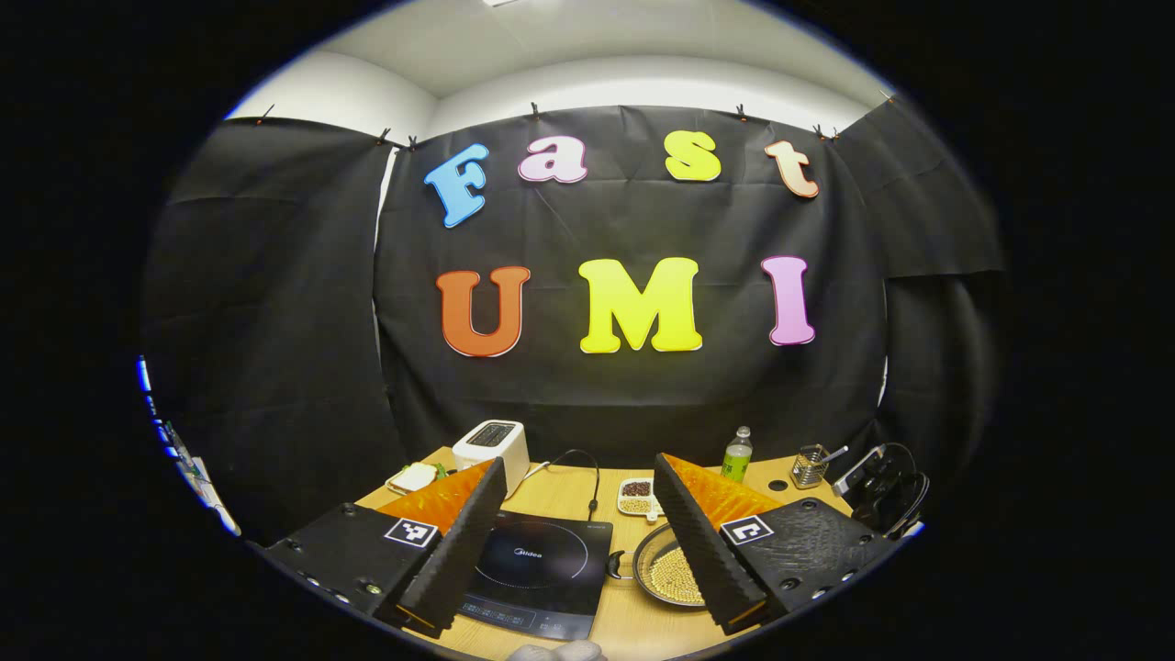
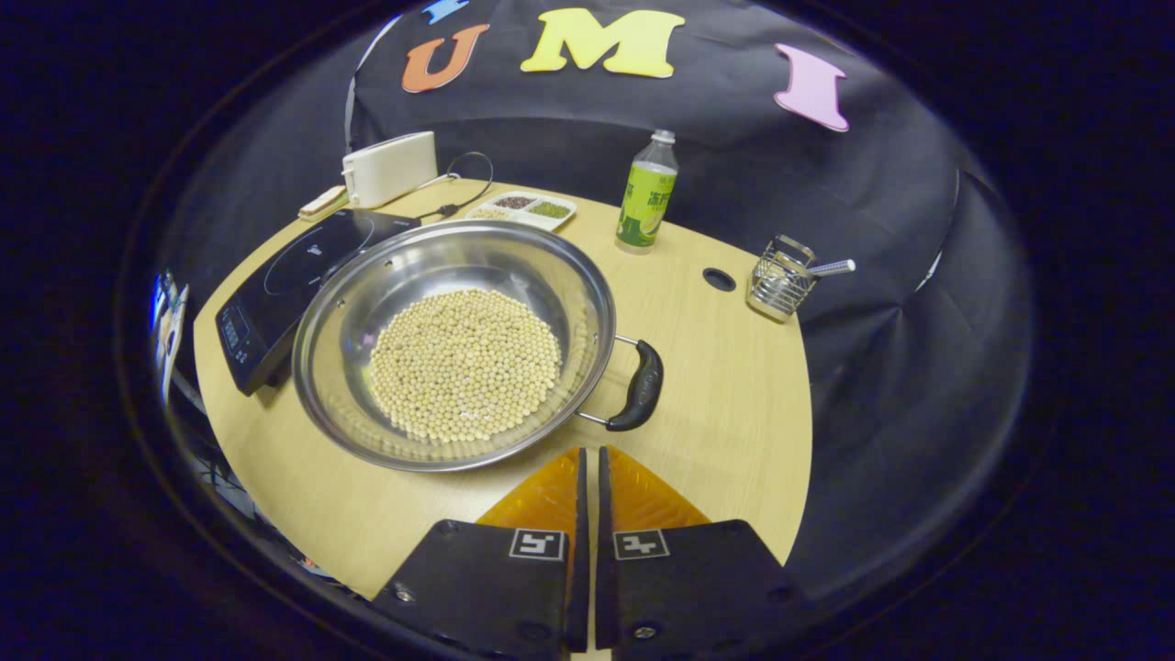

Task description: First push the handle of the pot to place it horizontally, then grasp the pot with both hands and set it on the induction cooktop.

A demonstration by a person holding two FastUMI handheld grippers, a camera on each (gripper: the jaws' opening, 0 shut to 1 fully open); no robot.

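- Shallow steel pot of pale beans [image 2: 459,349] on wooden table [image 2: 734,413], just right of black induction cooktop [image 2: 285,285].
- Right gripper [image 2: 587,459] clenched empty near black handle [image 2: 640,386]; left gripper [image 1: 578,487] spread wide.
- Likely pushing step: nudge handle sideways.

silver pot [image 2: 441,275], black cooktop [image 2: 275,294], green bottle [image 2: 645,197]

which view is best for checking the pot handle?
Right gripper view. The pot sits whole in it, beans inside, and the handle is unblocked on the pot's right side, near the shut right gripper. The left gripper view shows part of the pot, partly behind a finger of the open left gripper.
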